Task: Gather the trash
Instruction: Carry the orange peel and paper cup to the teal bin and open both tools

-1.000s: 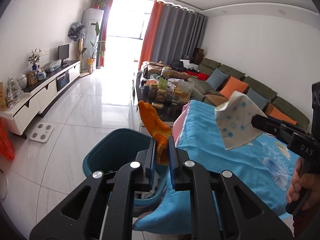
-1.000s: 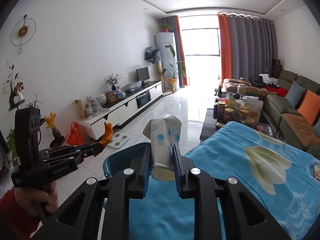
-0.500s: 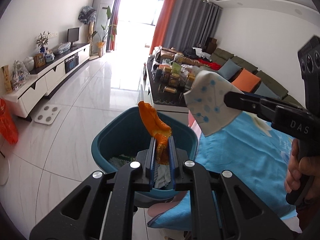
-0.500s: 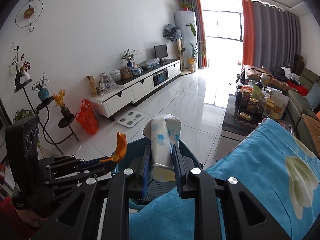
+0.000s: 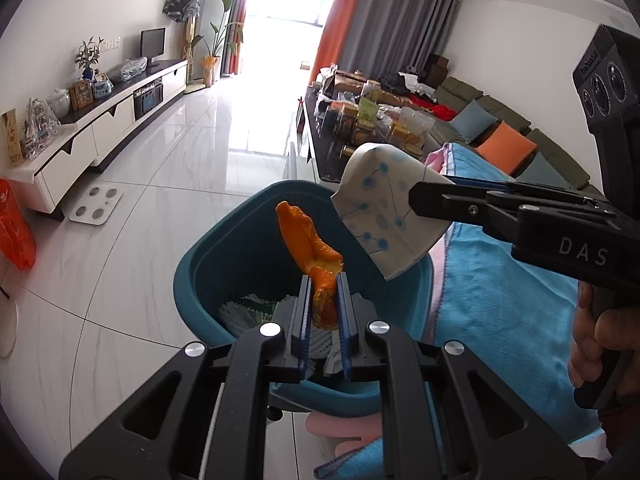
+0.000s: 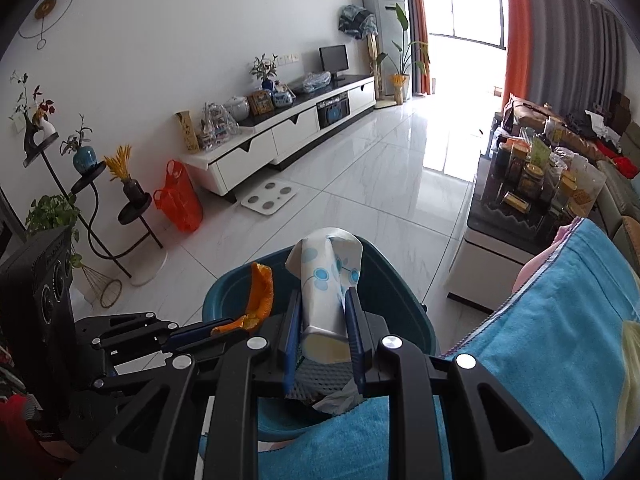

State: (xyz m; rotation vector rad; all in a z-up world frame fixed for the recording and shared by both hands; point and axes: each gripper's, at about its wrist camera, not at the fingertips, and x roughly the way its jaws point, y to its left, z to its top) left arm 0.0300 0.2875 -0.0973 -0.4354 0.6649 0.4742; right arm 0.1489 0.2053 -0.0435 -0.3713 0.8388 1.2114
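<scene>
Left wrist view: the left gripper [image 5: 323, 304] has its jaws nearly closed on an orange peel [image 5: 310, 246], its long axis standing up and leaning far-left, right above the teal bin [image 5: 208, 264]. On the right, the right gripper [image 5: 416, 200] pinches a flattened paper cup [image 5: 380, 216].

Right wrist view: jaws narrow, clamping the cup [image 6: 326, 280] upright, crushed mouth pointing away, over the bin [image 6: 384, 280] beside the blue blanket [image 6: 560, 320].

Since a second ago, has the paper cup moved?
Yes. The paper cup in the right gripper went from above the blue blanket to over the teal bin.
</scene>
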